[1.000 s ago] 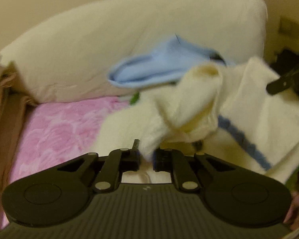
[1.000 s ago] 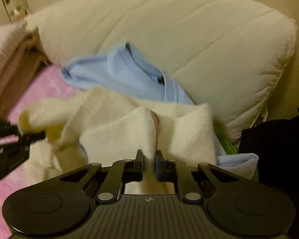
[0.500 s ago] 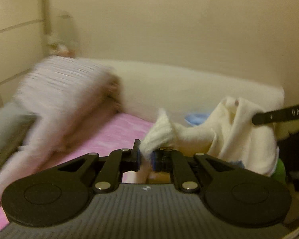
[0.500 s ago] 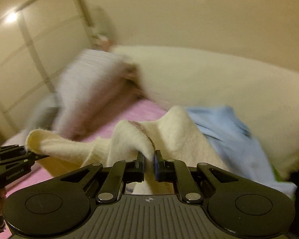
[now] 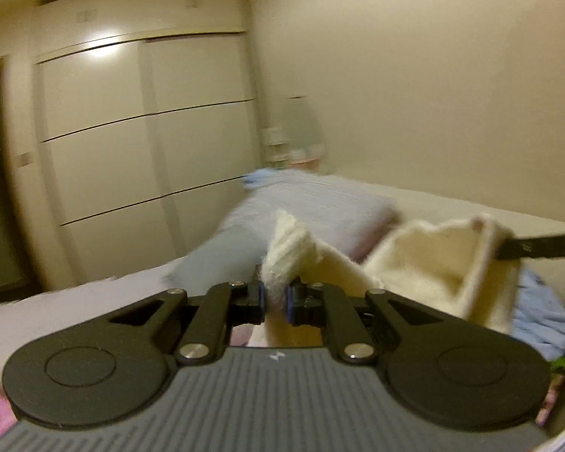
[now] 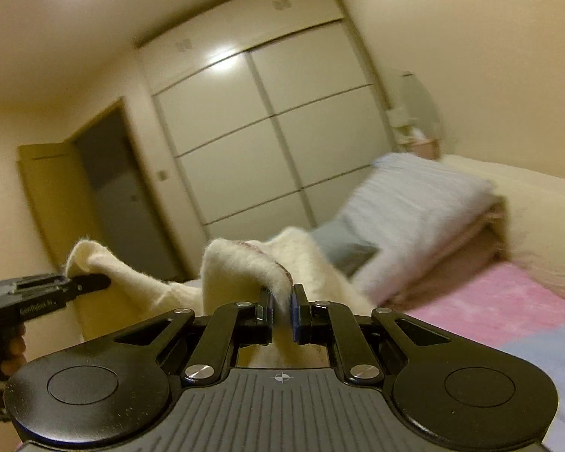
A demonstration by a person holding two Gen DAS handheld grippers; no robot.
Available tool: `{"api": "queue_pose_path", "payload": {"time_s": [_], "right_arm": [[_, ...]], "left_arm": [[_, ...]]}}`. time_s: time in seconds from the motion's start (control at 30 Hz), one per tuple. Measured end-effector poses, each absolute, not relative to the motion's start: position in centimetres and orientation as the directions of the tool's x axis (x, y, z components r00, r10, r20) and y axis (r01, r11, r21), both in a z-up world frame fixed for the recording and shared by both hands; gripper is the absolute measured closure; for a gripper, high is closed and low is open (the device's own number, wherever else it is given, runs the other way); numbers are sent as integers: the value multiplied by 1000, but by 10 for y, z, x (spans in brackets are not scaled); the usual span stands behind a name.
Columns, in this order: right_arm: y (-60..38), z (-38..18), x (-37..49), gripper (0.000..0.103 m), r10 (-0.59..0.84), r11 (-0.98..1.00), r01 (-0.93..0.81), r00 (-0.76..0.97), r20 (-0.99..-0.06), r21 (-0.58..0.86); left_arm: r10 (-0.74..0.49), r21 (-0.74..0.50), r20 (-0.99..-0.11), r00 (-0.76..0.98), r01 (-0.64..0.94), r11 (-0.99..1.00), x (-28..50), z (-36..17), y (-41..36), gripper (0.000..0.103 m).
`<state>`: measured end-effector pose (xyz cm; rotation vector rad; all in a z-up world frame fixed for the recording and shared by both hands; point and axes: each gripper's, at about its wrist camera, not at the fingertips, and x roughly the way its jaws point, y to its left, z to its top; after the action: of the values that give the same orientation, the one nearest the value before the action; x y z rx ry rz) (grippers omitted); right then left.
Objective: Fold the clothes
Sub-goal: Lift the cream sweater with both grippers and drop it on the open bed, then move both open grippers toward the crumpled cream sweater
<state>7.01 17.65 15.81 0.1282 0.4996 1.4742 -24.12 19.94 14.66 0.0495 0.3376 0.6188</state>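
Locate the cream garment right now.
The cream garment hangs lifted above the pink bedspread, pinched between the left gripper and the right gripper.

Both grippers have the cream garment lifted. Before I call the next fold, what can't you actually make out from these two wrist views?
- Lower part of the cream garment: hidden behind the right gripper body in the right wrist view, and behind the left gripper in the left.
- Garment type: bunched and motion-blurred.
- Light blue clothing: cut off at the left view's right edge.
- Items on the far shelf: too blurred.
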Motion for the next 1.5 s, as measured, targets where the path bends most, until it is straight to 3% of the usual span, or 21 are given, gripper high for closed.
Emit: {"api": "queue_pose_path", "payload": {"time_s": [0.07, 0.17, 0.23, 0.27, 0.33, 0.5, 0.7, 1.0, 1.5], "right_arm": [[204, 149, 57, 95, 957, 92, -903, -36, -288, 420], [259, 118, 39, 92, 888, 132, -895, -85, -452, 427], [297, 89, 25, 72, 771, 211, -925, -41, -635, 316], [312, 71, 17, 68, 698, 249, -939, 3, -716, 239], [317, 46, 11, 65, 649, 245, -947, 1, -761, 208], [315, 7, 5, 62, 574, 220, -938, -98, -813, 269], [242, 1, -42, 60, 502, 146, -950, -168, -849, 275], [143, -15, -76, 60, 447, 56, -981, -140, -884, 183], [129, 1, -73, 60, 476, 17, -976, -184, -860, 217]], "left_arm": [[594, 105, -361, 719, -601, 792, -263, 145, 227, 94], [564, -2, -589, 579, -699, 715, -279, 110, 284, 84], [552, 26, -703, 449, -759, 651, -285, 76, 302, 84], [551, 60, -738, 388, -776, 627, -292, 60, 304, 84], [541, 101, -782, 308, -795, 598, -314, 33, 294, 81], [460, 56, -861, 215, -860, 507, -352, -23, 230, 79], [389, 37, -911, 137, -912, 408, -392, -55, 151, 79], [433, 113, -899, 67, -919, 378, -405, -42, 62, 73], [507, 108, -852, 131, -903, 415, -382, -3, 41, 64]]}}
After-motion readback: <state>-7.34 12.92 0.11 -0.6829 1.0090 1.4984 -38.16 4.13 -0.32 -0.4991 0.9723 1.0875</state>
